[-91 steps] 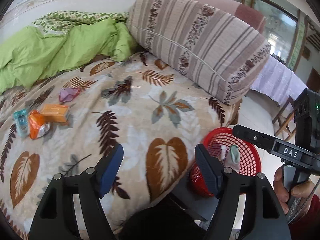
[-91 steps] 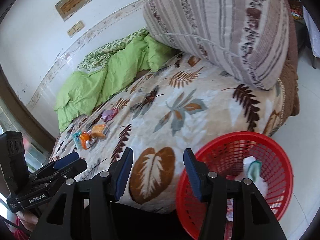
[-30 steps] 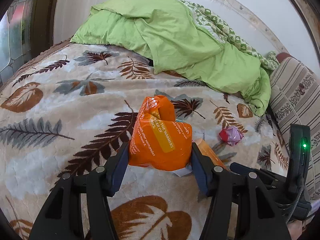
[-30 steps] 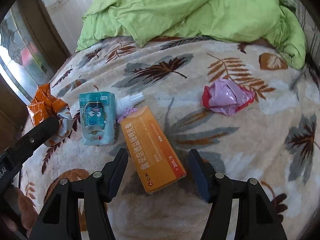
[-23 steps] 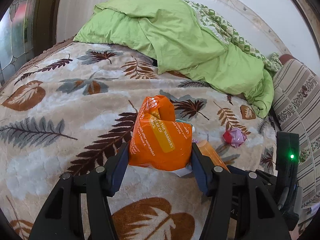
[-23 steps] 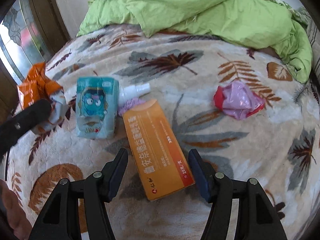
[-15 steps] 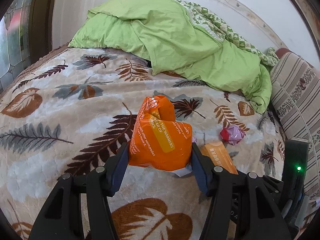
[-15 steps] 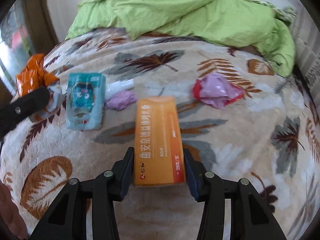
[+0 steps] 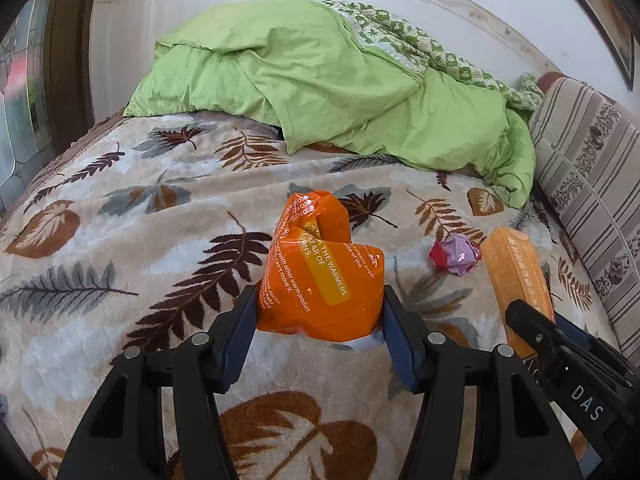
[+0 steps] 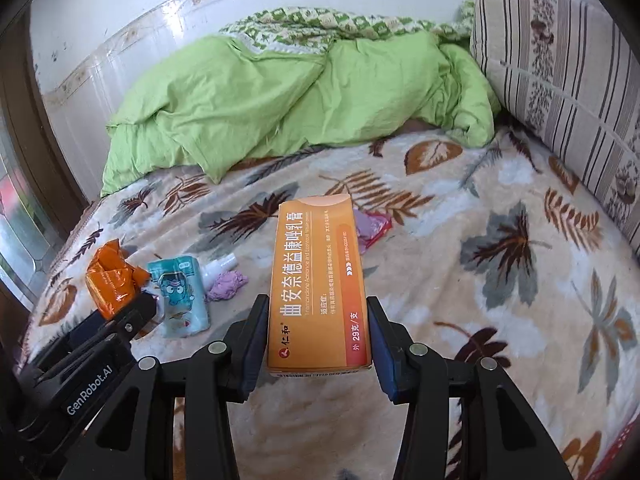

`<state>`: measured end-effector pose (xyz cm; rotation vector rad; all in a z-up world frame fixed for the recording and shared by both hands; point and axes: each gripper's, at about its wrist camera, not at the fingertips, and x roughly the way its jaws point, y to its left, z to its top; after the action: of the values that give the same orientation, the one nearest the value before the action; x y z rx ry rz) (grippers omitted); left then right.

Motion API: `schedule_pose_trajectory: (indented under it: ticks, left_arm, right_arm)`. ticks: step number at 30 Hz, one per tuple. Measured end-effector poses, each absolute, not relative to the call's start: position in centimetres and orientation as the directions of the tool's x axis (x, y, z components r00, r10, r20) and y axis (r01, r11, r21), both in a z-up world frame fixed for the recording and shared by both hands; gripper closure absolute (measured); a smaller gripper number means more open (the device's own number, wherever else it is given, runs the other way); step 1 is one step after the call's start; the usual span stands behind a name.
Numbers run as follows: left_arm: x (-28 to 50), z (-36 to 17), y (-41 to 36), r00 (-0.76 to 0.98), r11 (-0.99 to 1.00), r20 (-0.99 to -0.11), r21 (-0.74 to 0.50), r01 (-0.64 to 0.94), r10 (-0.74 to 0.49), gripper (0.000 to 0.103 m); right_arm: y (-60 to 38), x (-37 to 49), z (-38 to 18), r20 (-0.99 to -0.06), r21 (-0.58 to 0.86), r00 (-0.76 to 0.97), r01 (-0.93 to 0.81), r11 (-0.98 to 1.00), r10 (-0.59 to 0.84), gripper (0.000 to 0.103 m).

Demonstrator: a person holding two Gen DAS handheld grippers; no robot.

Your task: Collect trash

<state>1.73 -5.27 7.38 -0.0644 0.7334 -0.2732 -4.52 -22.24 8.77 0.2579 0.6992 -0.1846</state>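
My left gripper [image 9: 318, 320] is shut on a crumpled orange wrapper [image 9: 320, 276], held just above the leaf-print blanket [image 9: 120, 280]. My right gripper [image 10: 316, 336] is shut on a long orange medicine box [image 10: 316, 280], which is lifted off the bed and points away from me. On the blanket lie a teal cartoon pouch [image 10: 180, 296], a small white bottle [image 10: 218, 266], a purple scrap [image 10: 226, 286] and a crumpled pink and red wrapper [image 9: 456, 254]. In the right wrist view the box partly hides the pink wrapper [image 10: 374, 226]. The left gripper [image 10: 100, 340] with its orange wrapper [image 10: 112, 280] shows at lower left there.
A green quilt [image 9: 320, 80] is heaped at the far side of the bed against the white wall. A striped cushion [image 10: 560, 80] runs along the right side. Dark window framing [image 9: 68, 60] stands at the left. A red sliver [image 10: 616, 452] shows at the bottom right edge.
The right gripper's jaws came down around the orange box, closed on it and lifted it off the blanket. The left gripper kept hold of the orange wrapper and drifted slightly.
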Motion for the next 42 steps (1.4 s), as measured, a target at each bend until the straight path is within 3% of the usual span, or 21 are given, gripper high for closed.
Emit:
schedule_pose_trajectory:
  ticks: [14, 42]
  left_arm:
    - [1.0, 7.5, -6.3, 0.713, 0.961, -0.647, -0.127, 0.247, -0.269, 0.044]
    - [0.5, 7.5, -6.5, 0.716, 0.960, -0.644, -0.122, 0.251, -0.269, 0.044]
  right_arm:
    - [-23.5, -4.8, 9.5, -0.605, 0.211, 0.795, 0.219, 0.953, -0.049, 0.053]
    - [-23.8, -5.0, 9.9, -0.591, 0.230, 0.806, 0.207, 0.951, -0.032, 0.053]
